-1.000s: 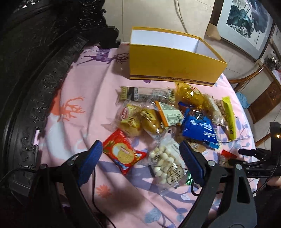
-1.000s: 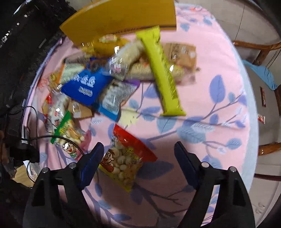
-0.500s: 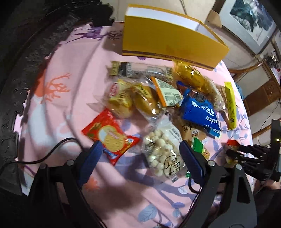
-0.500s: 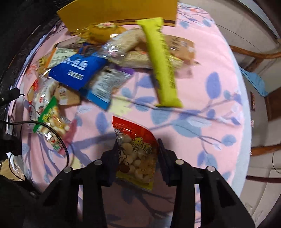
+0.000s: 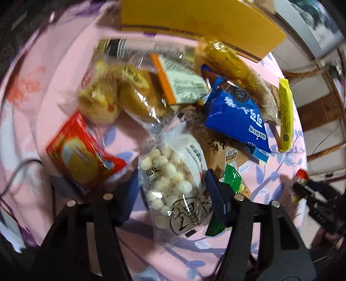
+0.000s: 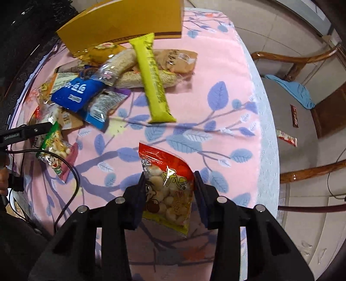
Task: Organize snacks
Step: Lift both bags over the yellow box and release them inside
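1. A round worktop (image 6: 216, 64) is covered by a pink cloth printed with blue-violet leaves and branches; dark carved wood is seen at its left edge, and a wooden chair (image 6: 292, 62) with a blue cloth on its seat stands beside it on a pale tiled floor.
2. A yellow cardboard box (image 5: 194, 19) stands at the far side of the worktop, and a loose heap of crinkly plastic snack packets lies just before it.
3. In the heap, a shiny blue packet (image 5: 235, 116), a long yellow-green stick pack (image 6: 152, 80) and a red biscuit packet (image 5: 80, 151) are seen, several overlapping.
4. The left gripper (image 5: 170, 192) is closing, with a clear bag of pale round balls (image 5: 173, 179) lying between its blue pads; whether the pads touch it cannot be told.
5. The right gripper (image 6: 168, 192) is clamped narrowly on a red-and-yellow bag of round puffs (image 6: 167, 186), apart from the heap.
6. A green packet (image 6: 54, 147) lies under a black cable.
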Available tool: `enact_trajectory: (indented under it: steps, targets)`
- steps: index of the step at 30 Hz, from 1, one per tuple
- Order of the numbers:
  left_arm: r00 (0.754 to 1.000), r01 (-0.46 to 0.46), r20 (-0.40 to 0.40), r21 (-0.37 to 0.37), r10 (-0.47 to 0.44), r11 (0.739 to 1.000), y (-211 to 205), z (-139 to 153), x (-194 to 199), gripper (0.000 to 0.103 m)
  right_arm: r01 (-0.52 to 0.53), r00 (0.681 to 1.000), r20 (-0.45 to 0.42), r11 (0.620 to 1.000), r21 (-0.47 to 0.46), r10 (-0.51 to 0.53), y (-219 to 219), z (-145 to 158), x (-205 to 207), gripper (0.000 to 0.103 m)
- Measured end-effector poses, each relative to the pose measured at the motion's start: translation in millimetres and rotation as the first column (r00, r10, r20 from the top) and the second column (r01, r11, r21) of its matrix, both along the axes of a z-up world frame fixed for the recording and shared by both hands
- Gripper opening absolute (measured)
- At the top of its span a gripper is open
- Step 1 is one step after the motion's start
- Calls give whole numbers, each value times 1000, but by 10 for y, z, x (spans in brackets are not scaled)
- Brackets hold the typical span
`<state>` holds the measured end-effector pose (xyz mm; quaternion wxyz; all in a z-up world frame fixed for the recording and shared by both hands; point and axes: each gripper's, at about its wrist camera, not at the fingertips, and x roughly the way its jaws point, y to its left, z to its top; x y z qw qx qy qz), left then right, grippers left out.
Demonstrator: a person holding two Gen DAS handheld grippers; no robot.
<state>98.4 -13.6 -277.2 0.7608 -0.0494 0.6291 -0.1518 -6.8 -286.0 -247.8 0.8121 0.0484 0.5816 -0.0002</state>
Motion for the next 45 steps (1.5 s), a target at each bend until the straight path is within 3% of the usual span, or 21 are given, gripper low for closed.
enact_trajectory:
  steps: [1, 3, 8, 16, 22, 33, 45]
  targets:
    - [998, -27, -52, -32, 25, 999, 34, -66, 19, 75, -7, 1000, 9, 1000, 4, 7, 24, 16, 20, 42]
    - [999, -24, -24, -12, 24, 1000, -9, -61, 13, 73, -18, 999, 26, 1000, 4, 18, 52, 60, 57, 42]
    - [999, -20, 40, 14, 19, 1000, 28, 81, -42, 49, -20, 997, 79, 999, 26, 18, 53, 241, 114, 42]
    - [981, -33, 193, -15, 36, 999, 238, 624, -141, 48, -44, 985, 168, 998, 53, 35, 80, 562, 254, 42]
    - [949, -21, 313, -50, 36, 999, 316, 1085, -97, 48, -69, 978, 201, 994, 87, 50, 142, 749, 402, 42]
    - [863, 16, 503, -120, 47, 993, 198, 1953, 363, 48, -100, 939, 338, 989, 110, 58, 171, 1339, 842, 42]
    - [737, 86, 676, -141, 33, 986, -205, 2821, 1186, 48, -93, 824, 566, 991, 94, 24, 72, 2247, 1744, 42]
